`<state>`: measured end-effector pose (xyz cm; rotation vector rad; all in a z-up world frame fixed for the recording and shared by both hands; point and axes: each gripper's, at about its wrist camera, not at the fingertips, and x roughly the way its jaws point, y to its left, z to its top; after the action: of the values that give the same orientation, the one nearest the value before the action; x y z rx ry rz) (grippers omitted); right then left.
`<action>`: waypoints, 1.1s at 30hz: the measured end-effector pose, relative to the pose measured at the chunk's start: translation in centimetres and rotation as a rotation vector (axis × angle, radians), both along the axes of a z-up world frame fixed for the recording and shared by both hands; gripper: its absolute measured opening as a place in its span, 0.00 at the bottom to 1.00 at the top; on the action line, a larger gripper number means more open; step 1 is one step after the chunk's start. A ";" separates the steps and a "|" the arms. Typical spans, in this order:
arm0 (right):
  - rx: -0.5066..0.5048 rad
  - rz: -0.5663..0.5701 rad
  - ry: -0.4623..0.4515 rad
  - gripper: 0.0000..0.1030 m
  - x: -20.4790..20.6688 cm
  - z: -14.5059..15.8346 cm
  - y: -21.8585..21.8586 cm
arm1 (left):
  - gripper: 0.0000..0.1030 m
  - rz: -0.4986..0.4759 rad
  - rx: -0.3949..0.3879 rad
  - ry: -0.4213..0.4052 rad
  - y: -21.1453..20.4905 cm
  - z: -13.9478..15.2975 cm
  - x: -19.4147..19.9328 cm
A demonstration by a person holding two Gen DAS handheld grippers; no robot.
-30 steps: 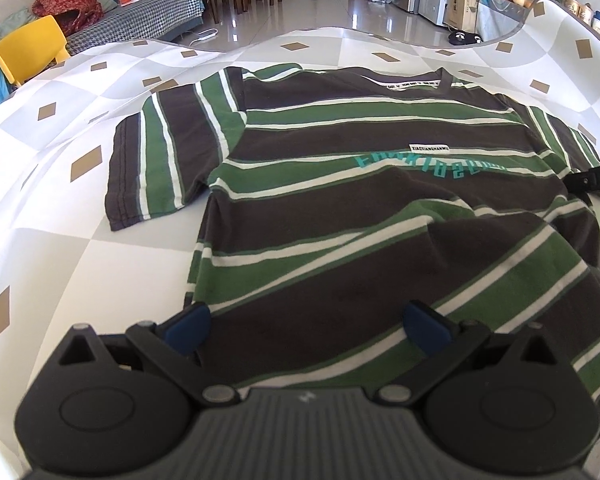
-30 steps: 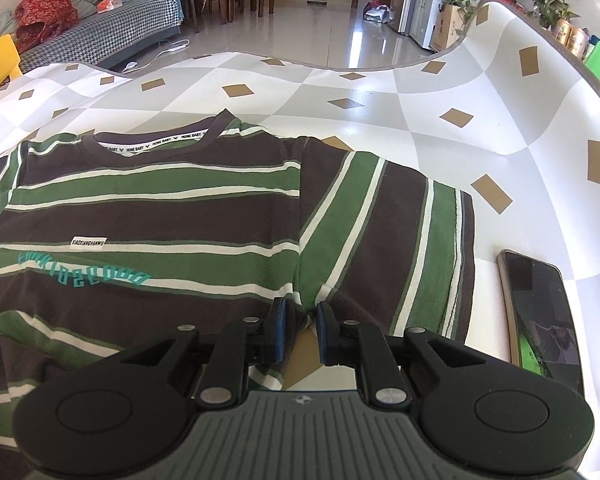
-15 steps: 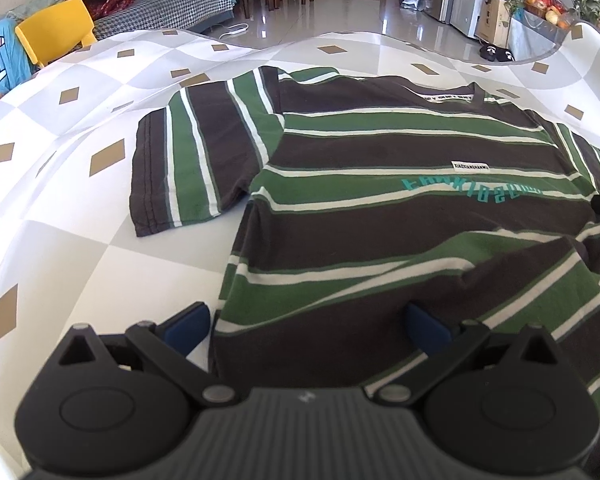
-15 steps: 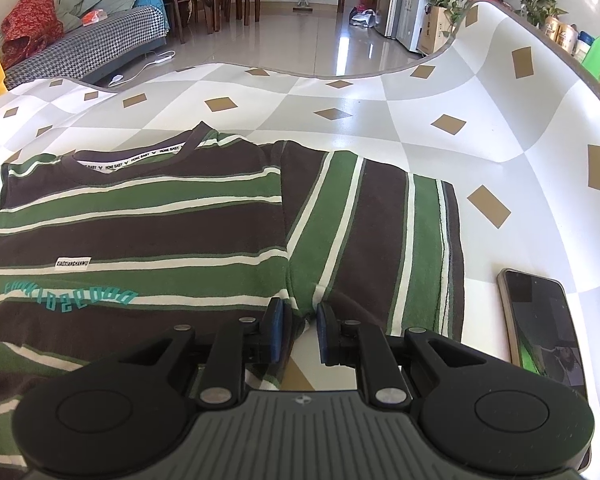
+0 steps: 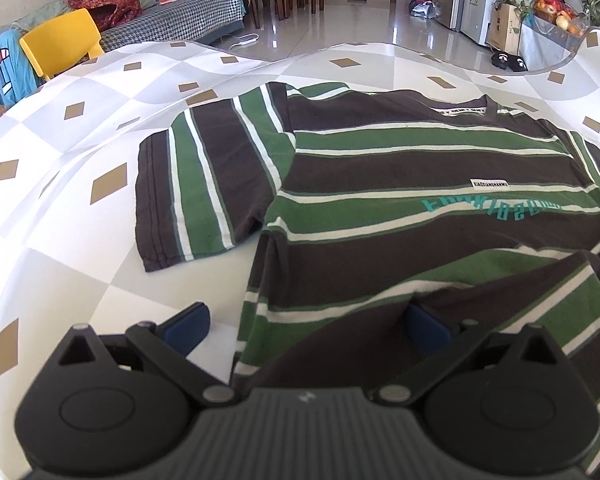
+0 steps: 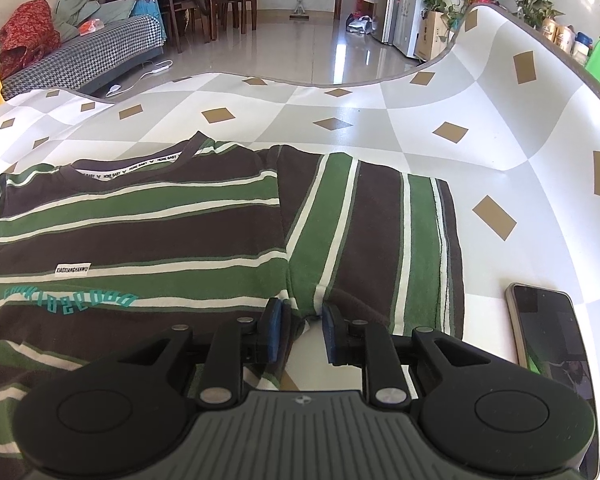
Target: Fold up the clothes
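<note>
A T-shirt (image 5: 400, 200) striped brown, green and white lies face up on the checked table (image 5: 60, 248), sleeves spread, its lower part folded up in a loose flap. My left gripper (image 5: 306, 324) is open wide over the shirt's lower left edge; cloth lies between the pads and partly covers the right one. In the right wrist view the shirt (image 6: 140, 232) fills the left half. My right gripper (image 6: 303, 330) sits at the right armpit seam and its jaws are opening. A small pinch of cloth stands between the pads, no longer squeezed.
A dark phone (image 6: 548, 340) lies on the table just right of the right sleeve. The table's far edge curves past the collar. Beyond it are a tiled floor, a yellow chair (image 5: 60, 46) and a checked sofa (image 5: 188, 16).
The right jaws have parted from the cloth they were pinching. The left gripper has slid left toward the shirt's side edge, staying open.
</note>
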<state>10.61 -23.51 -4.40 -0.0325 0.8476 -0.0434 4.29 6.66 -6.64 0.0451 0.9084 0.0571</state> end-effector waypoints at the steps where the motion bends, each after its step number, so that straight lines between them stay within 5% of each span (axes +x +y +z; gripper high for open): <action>1: 0.013 0.000 0.003 0.22 -0.2 0.1 -0.1 | 1.00 0.003 0.008 -0.002 0.0 0.0 0.1; 8: 0.115 -0.005 0.039 0.25 -2.5 1.2 -0.9 | 1.00 0.035 0.006 0.001 0.3 0.3 -0.7; 14: 0.208 0.018 0.074 0.27 -4.9 1.9 -1.1 | 1.00 -0.056 -0.005 -0.035 -1.0 2.0 -3.2; 33: 0.238 0.106 0.076 0.31 -8.3 0.7 1.3 | 1.00 -0.226 0.059 0.001 -4.3 1.0 -8.0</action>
<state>2.29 -22.24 -3.69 0.1450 0.9208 0.1588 -3.71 2.33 -5.59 0.2023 0.8972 -0.1268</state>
